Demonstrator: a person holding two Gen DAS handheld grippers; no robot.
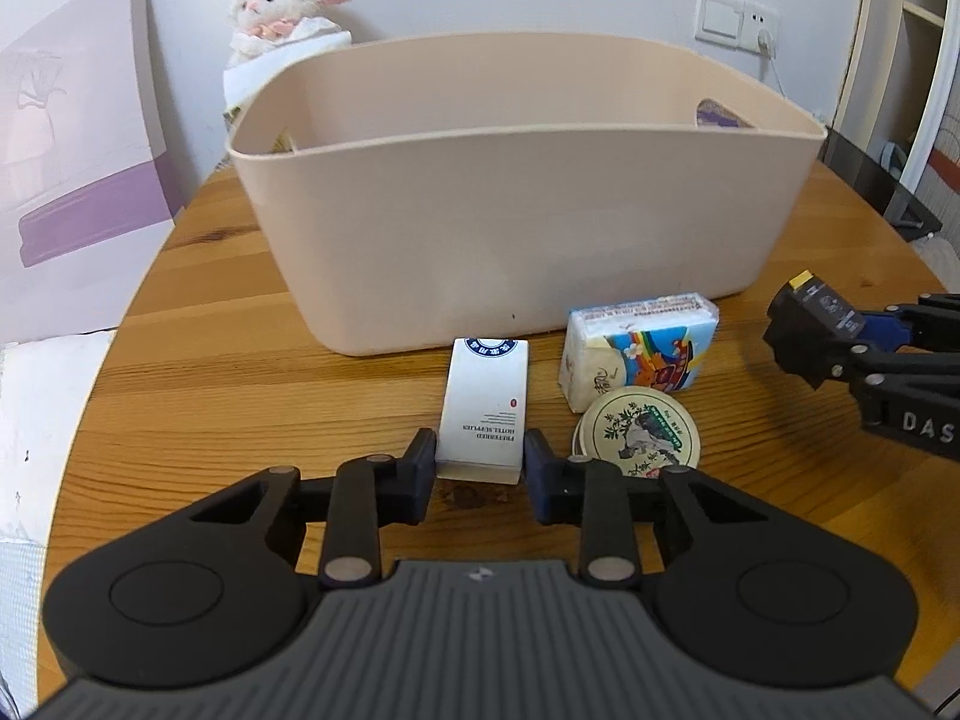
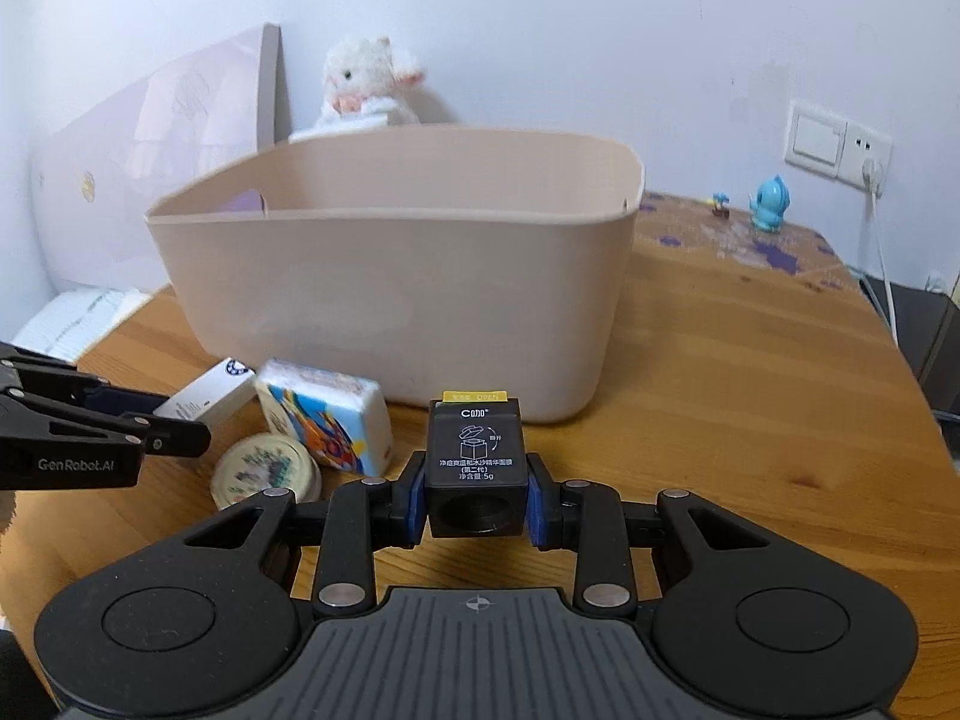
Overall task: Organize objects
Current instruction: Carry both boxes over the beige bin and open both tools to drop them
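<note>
A beige plastic bin [image 1: 516, 198] stands on the round wooden table [image 1: 210, 360]. In front of it lie a white hotel-supplies box [image 1: 486, 402], a colourful tissue pack [image 1: 636, 342] and a round tin [image 1: 639, 432]. My left gripper [image 1: 480, 468] has its fingers on both sides of the near end of the white box, which still rests on the table. My right gripper [image 2: 477, 498] is shut on a small black box [image 2: 477, 468] and holds it in front of the bin [image 2: 396, 276]. It shows at the right in the left wrist view [image 1: 804, 324].
A plush lamb [image 1: 288, 6] sits behind the bin. A large pale purple box [image 1: 78, 156] leans at the left. A blue figurine [image 2: 771, 204] stands on a patterned cloth at the back right, by a wall socket [image 2: 837, 144] with a cord.
</note>
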